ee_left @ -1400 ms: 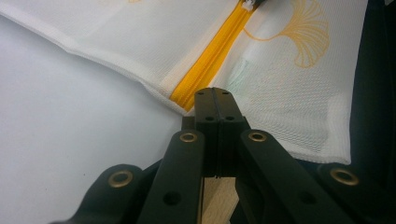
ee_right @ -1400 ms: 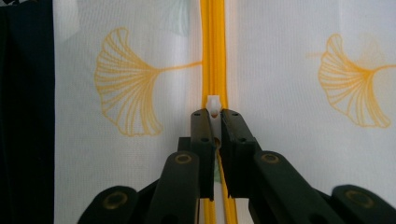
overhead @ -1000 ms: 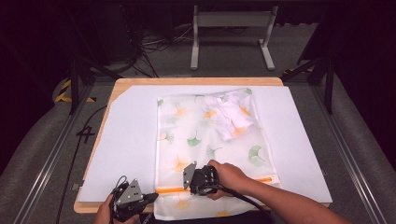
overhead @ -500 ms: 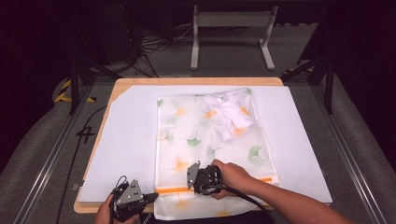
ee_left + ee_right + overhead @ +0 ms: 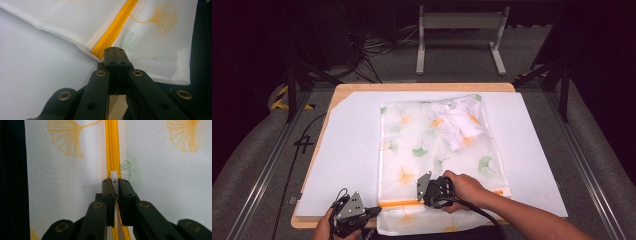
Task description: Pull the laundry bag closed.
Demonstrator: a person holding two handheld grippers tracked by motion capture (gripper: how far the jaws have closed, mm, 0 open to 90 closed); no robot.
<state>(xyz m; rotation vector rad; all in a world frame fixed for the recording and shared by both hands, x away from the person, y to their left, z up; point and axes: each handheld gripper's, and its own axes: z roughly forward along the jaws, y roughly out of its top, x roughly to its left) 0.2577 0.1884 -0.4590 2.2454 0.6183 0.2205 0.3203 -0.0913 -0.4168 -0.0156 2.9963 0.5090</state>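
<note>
**Two grippers set on one yellow zipper**

Two grippers work the near end of the white mesh laundry bag printed with ginkgo leaves [image 5: 437, 150], which lies flat on the white sheet [image 5: 347, 150] covering the wooden table [image 5: 312, 222], its long axis running away from you. A bundled white garment [image 5: 459, 125] sits inside it at the far right.

Your right gripper [image 5: 114, 185] has its jaws narrowed onto the small white zipper pull [image 5: 114, 175], which sticks up between the tips. The yellow zipper [image 5: 111, 147] runs straight ahead of the jaws in the right gripper view, so the pull's line of travel lies along the gripper's own axis. Across the table, that line runs left to right, parallel to the near edge.

Your left gripper [image 5: 114, 53] has its jaws pressed fully together at the zipper's left end, right at the bag's corner. You appear to pin fabric there, though the pinch itself is hidden behind the tips.

Judging from this, the left gripper anchors the end and the right one is placed to slide the pull. Keep the draw in line with the yellow tape, or the mesh may bunch.
</note>
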